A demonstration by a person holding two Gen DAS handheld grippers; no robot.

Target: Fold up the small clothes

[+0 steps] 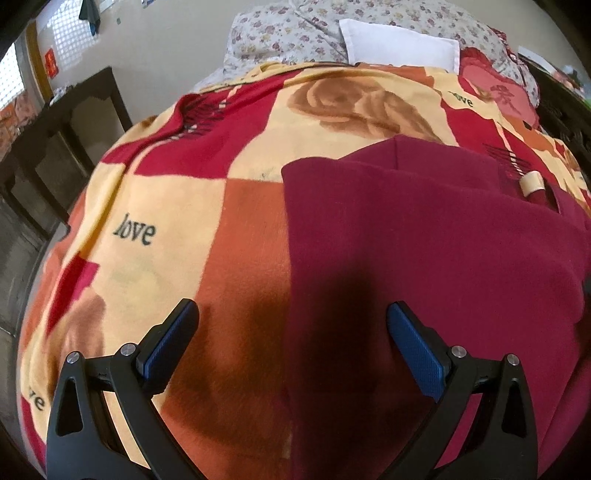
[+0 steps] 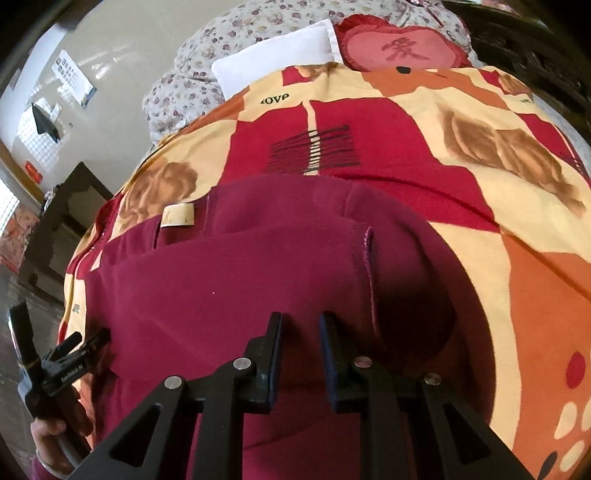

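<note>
We see the maroon garment (image 1: 424,240) lying ahead on the bed's blanket (image 1: 166,192), its left edge between the spread left fingers (image 1: 415,350); the right gripper (image 2: 301,325), fingers slightly apart and empty, hovers over its middle.

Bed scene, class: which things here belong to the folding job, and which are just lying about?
Job:
- maroon garment
- left gripper, jaws wide
- right gripper, jaws narrowly apart, empty

Lying about:
- patterned blanket beneath
- white pillow
- red heart cushion
- floral quilt
</note>
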